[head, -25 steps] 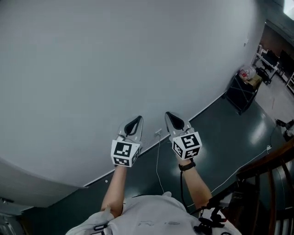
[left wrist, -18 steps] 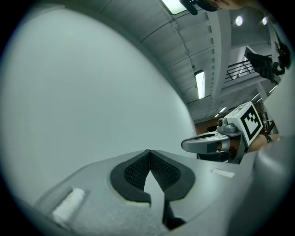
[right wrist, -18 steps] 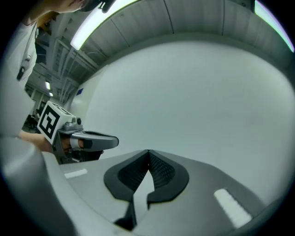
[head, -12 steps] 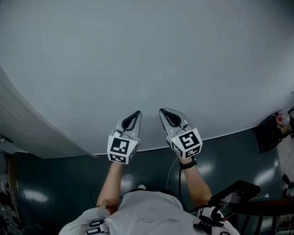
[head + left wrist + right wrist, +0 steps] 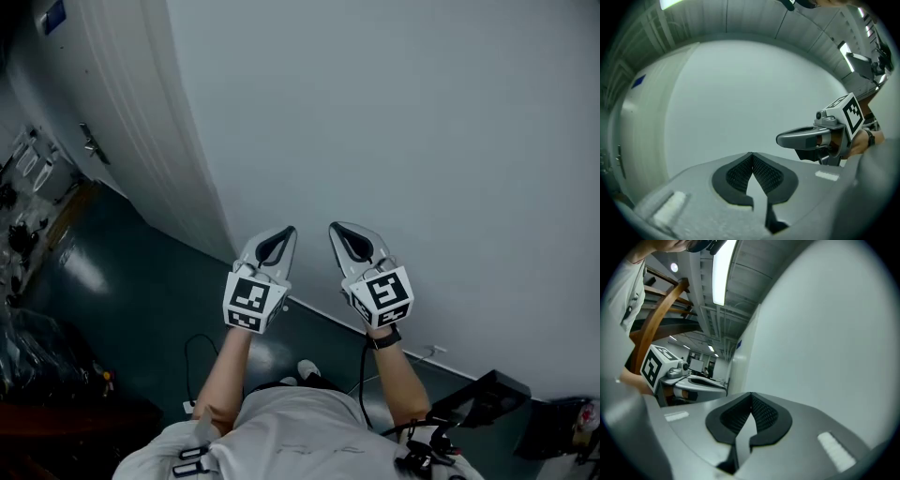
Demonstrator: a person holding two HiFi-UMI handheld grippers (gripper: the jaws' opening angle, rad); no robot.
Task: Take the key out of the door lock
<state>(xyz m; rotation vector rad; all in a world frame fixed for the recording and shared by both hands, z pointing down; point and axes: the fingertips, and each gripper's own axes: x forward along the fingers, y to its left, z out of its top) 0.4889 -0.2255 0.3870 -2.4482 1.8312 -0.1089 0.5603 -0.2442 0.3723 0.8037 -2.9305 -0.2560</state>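
A white door [image 5: 112, 112] with a lever handle [image 5: 91, 142] stands at the upper left of the head view. It also shows at the left edge of the left gripper view, handle [image 5: 618, 158] included. No key can be made out at this distance. My left gripper [image 5: 286, 231] and right gripper [image 5: 336, 227] are held side by side, level, in front of a bare white wall [image 5: 403, 122]. Both are shut with nothing between the pads [image 5: 751, 155] [image 5: 751, 394]. Each shows in the other's view: the right gripper [image 5: 780, 138], the left gripper [image 5: 723, 386].
A dark glossy floor [image 5: 141, 281] runs along the wall's foot. Clutter lies at the far left [image 5: 28, 197]. A cable [image 5: 192, 349] trails on the floor and a black box [image 5: 487, 392] sits lower right. A blue sign [image 5: 53, 16] hangs above the door. A wooden railing [image 5: 661, 310] is behind me.
The view has swung left along the wall: the dark cart at the right is gone and the door has come into sight at the left. Both grippers stay side by side and shut.
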